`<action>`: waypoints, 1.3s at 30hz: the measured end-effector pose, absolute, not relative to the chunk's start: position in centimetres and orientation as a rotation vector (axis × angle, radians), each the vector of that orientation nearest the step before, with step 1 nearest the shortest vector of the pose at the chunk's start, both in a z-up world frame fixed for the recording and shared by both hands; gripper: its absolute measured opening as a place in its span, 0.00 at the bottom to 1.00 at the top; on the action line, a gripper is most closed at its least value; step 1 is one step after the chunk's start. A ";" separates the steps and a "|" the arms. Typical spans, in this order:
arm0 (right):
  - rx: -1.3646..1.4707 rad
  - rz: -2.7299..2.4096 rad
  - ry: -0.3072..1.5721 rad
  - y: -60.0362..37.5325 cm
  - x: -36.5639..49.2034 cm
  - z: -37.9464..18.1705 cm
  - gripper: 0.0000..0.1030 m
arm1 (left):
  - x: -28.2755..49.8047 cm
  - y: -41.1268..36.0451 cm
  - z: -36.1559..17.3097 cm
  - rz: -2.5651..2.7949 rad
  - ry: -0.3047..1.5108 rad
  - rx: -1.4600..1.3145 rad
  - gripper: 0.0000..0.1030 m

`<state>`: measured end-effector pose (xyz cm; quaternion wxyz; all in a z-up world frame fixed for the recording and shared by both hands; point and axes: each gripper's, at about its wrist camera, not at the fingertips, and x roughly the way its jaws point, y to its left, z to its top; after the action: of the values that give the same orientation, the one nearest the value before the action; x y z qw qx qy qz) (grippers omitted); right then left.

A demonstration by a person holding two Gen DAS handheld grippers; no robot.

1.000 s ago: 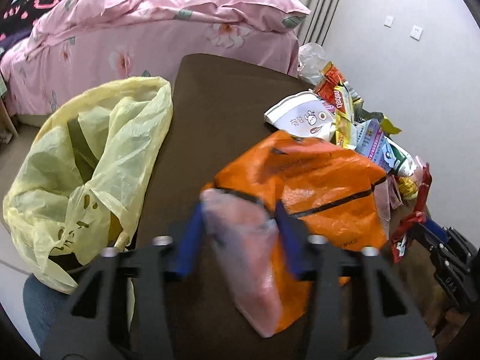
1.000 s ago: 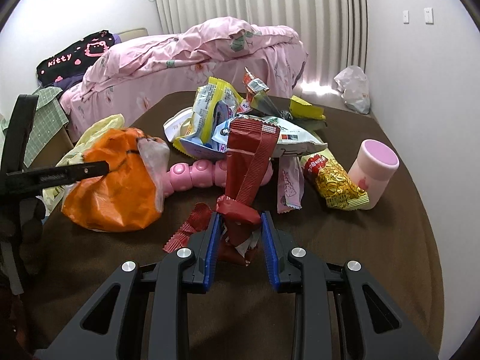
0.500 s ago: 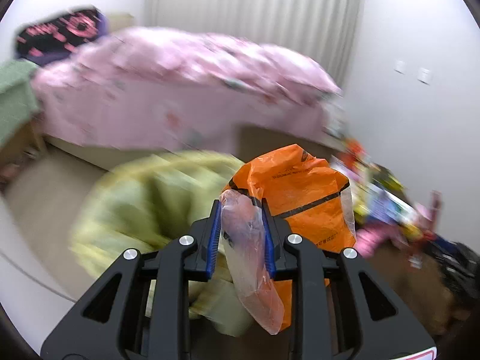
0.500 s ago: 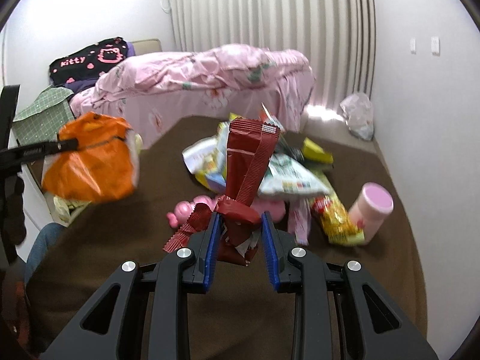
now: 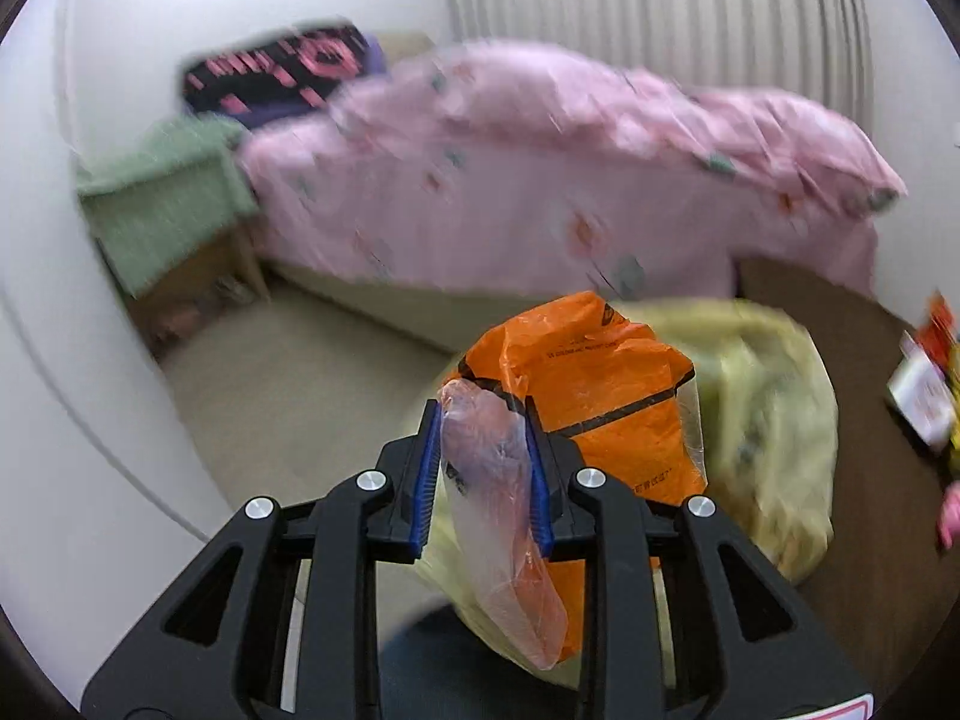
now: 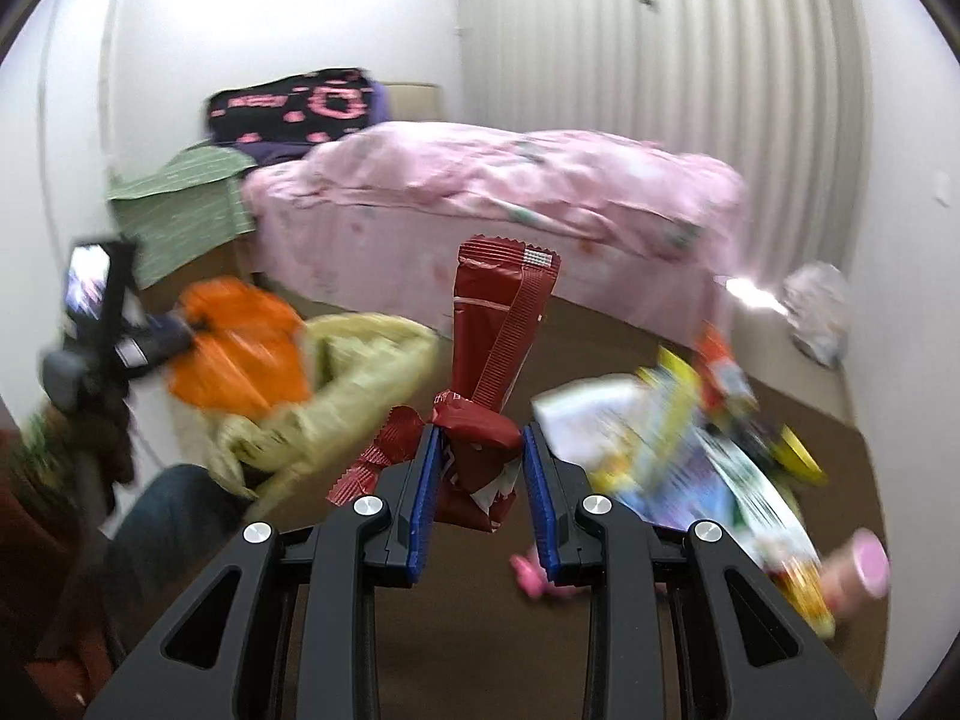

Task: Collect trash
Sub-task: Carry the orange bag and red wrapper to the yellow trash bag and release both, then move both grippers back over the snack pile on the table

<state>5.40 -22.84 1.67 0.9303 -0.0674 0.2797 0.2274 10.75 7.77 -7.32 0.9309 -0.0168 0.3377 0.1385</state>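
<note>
My left gripper (image 5: 483,414) is shut on an orange plastic bag (image 5: 591,387) and holds it in the air in front of the open yellow trash bag (image 5: 774,420). The right wrist view shows the same orange bag (image 6: 237,357) and yellow bag (image 6: 336,387) at the left. My right gripper (image 6: 480,441) is shut on crumpled red snack wrappers (image 6: 498,336) and holds them above the brown table (image 6: 456,594). A pile of snack wrappers (image 6: 678,456) lies on the table to the right.
A pink bed (image 6: 498,204) stands behind the table. A green-covered side table (image 5: 162,204) is at the left. A pink cup (image 6: 858,573) and a pink toy (image 6: 531,576) lie on the table. A white bag (image 6: 816,312) lies by the wall.
Both grippers have swung left and lifted with their loads. The orange bag has left the table and now hangs by the yellow trash bag. The red wrappers are carried leftward.
</note>
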 end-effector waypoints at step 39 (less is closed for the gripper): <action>-0.273 0.715 0.896 -9.0 16.9 -6.6 0.51 | 12.6 11.0 -7.5 0.194 0.672 -0.384 0.65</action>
<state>16.90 -9.03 -6.60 0.8314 -0.1288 0.4226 0.3371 12.61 10.95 -7.47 0.9215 -0.1869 0.3269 0.0944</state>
